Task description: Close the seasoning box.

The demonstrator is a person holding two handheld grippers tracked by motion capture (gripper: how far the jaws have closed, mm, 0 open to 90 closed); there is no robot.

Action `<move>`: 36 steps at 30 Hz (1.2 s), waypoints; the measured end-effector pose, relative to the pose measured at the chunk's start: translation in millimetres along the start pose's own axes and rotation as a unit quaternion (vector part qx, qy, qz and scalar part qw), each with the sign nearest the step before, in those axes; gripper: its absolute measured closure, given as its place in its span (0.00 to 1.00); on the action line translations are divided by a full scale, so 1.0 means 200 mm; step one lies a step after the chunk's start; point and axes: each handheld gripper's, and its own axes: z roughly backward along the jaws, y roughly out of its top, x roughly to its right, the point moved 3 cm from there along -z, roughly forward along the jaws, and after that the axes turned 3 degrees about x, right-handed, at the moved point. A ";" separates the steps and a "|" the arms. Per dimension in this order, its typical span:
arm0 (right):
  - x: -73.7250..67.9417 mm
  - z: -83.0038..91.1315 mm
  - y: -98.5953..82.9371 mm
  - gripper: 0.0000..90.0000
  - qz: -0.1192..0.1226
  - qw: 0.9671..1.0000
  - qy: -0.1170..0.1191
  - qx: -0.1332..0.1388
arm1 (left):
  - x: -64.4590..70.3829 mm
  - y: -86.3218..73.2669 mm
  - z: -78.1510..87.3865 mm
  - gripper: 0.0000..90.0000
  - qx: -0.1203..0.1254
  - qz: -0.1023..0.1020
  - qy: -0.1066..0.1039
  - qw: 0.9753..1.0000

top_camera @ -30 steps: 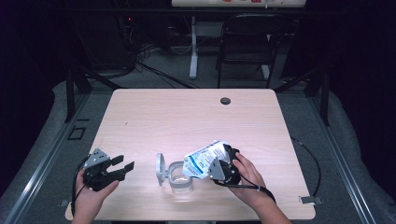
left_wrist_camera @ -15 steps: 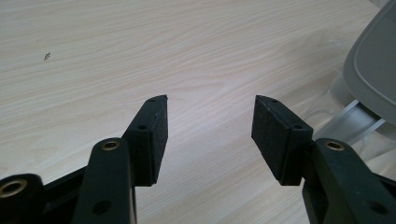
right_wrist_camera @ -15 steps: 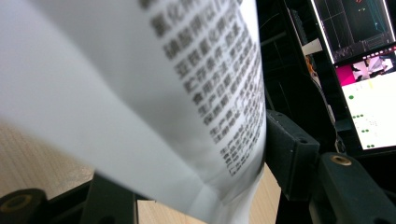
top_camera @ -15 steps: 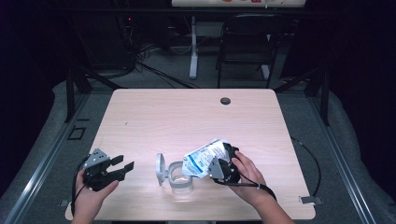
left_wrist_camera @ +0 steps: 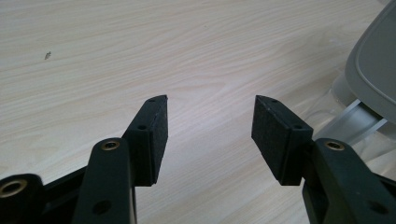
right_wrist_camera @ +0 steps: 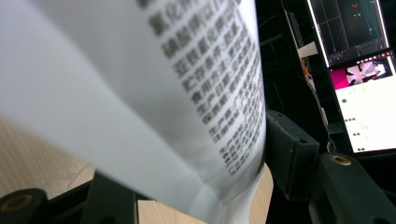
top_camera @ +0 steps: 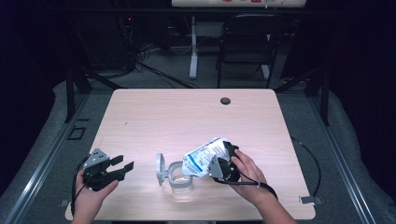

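Observation:
A white pouch (top_camera: 201,156) with blue print hangs tilted, mouth down, over a clear container (top_camera: 180,181) near the table's front middle. The container's grey lid (top_camera: 160,169) stands swung open on its left side. My right gripper (top_camera: 219,164) is shut on the pouch's upper end. In the right gripper view the pouch (right_wrist_camera: 140,84), printed with black text, sits between the jaws of this gripper (right_wrist_camera: 201,184). My left gripper (top_camera: 122,164) rests open at the front left, pointing toward the container. Nothing lies between the jaws of the left gripper (left_wrist_camera: 210,128), and the lid (left_wrist_camera: 373,70) shows beyond them.
The light wood table (top_camera: 187,116) has a small dark grommet hole (top_camera: 225,101) near its far edge. A black chair (top_camera: 247,42) and cables stand behind the table. Monitors (right_wrist_camera: 359,84) glow in the background of the right gripper view.

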 end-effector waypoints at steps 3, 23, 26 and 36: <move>0.00 -0.01 0.00 0.50 0.002 1.000 -0.005 0.005 | 0.00 0.00 0.00 0.52 -0.002 0.000 0.001 1.000; -0.01 -0.02 0.01 0.50 0.046 0.999 -0.021 0.007 | 0.00 0.00 0.00 0.52 -0.001 0.000 0.000 1.000; -0.01 -0.02 0.01 0.50 0.055 0.998 -0.024 0.010 | 0.00 0.00 0.00 0.52 -0.002 -0.002 0.000 1.000; 0.00 -0.02 0.03 0.50 0.069 0.997 -0.031 0.011 | 0.00 0.00 0.00 0.52 -0.001 -0.001 0.000 1.000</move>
